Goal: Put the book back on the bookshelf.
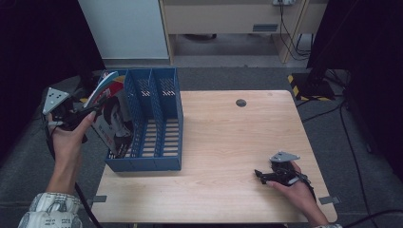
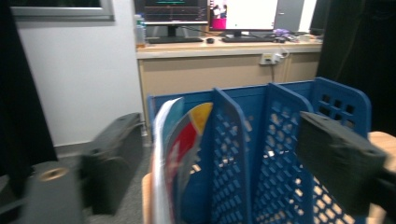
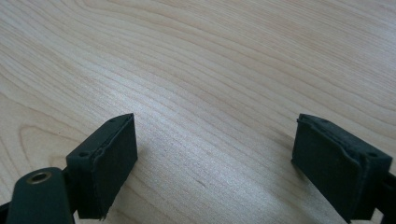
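Left gripper (image 1: 92, 110): held up at the left end of the blue file rack (image 1: 157, 142), jaws spread wide and gripping nothing. No pad presses on anything.
Magazine (image 1: 111, 118): a glossy one with a red, yellow and blue cover, standing tilted in the rack's leftmost slot, its top edge leaning out toward the left gripper. In the left gripper view the magazine (image 2: 180, 154) rises between the two open jaws, nearer the left-hand one, with a gap to each pad.
File rack: blue perforated plastic with three slots, at the left part of the wooden table (image 1: 228, 142). In the left gripper view its dividers (image 2: 271, 154) run ahead of the jaws and behind the right-hand pad.
Right gripper (image 1: 260, 175): low over the table's near right part, well apart from rack and magazine, jaws wide apart and empty.
Between the right jaws: bare pale wood grain (image 3: 210, 116).
Person: a hand (image 1: 71, 137) around the left gripper, a patterned sleeve (image 1: 52, 211) at the bottom edge.
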`<state>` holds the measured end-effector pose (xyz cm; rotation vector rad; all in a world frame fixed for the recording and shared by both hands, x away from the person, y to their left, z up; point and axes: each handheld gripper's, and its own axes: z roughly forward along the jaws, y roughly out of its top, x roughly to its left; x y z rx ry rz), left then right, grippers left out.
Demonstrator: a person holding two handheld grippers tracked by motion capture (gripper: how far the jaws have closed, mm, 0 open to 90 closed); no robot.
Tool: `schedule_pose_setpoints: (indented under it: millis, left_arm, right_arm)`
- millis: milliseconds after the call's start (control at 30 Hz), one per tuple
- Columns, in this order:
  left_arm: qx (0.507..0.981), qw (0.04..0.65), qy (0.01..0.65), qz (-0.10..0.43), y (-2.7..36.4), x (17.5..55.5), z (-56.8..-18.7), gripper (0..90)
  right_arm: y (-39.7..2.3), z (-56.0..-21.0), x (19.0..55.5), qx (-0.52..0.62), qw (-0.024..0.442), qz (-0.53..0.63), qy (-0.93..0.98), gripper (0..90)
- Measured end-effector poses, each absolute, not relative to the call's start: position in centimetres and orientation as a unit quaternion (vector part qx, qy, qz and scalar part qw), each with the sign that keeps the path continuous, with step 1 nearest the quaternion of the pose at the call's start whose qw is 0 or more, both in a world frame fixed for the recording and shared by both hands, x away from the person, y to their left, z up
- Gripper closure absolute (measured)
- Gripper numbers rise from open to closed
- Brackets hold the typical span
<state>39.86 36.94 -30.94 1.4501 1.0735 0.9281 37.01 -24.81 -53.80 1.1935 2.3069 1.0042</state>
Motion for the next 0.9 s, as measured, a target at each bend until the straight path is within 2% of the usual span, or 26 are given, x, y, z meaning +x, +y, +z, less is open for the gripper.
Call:
schedule_pose_setpoints:
  millis: [367, 900]
  left_arm:
    - [0.635, 0.527, 0.434, 0.362, 34.9, 40.2, -30.4, 5.2]
    - [0.671, 0.524, 0.415, 0.320, 30.6, 40.9, -31.1, 3.8]
  right_arm:
    - [-24.8, -53.8, 37.0, 0.422, 0.177, 0.355, 0.815, 14.2]
    - [-24.8, -53.8, 37.0, 0.422, 0.177, 0.355, 0.815, 14.1]
